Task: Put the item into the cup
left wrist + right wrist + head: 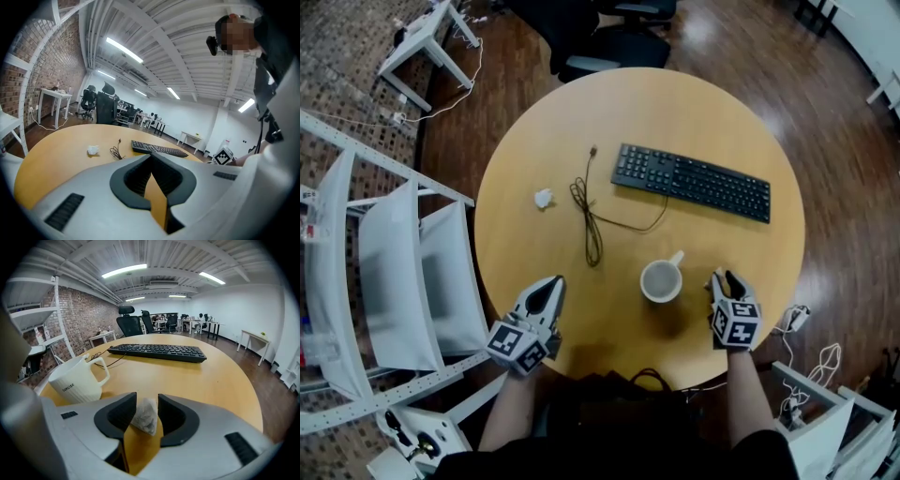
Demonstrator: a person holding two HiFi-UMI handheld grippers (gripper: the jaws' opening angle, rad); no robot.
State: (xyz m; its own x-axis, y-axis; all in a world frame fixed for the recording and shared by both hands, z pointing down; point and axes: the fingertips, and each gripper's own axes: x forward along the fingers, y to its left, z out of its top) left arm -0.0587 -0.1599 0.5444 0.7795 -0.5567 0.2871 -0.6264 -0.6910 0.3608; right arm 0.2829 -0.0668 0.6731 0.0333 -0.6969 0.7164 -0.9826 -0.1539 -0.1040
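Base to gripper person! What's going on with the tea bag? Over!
Left gripper jaws shut, empty. Right gripper jaws wide apart, small mesh pyramid tea bag between them, not clamped. White ribbed ceramic mug just left, nothing in between. Over.

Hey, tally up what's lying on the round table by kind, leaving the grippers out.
Keyboard: 1
Cup: 1
Cable: 1
Tea bag: 1
White crumpled wad: 1
Total: 5
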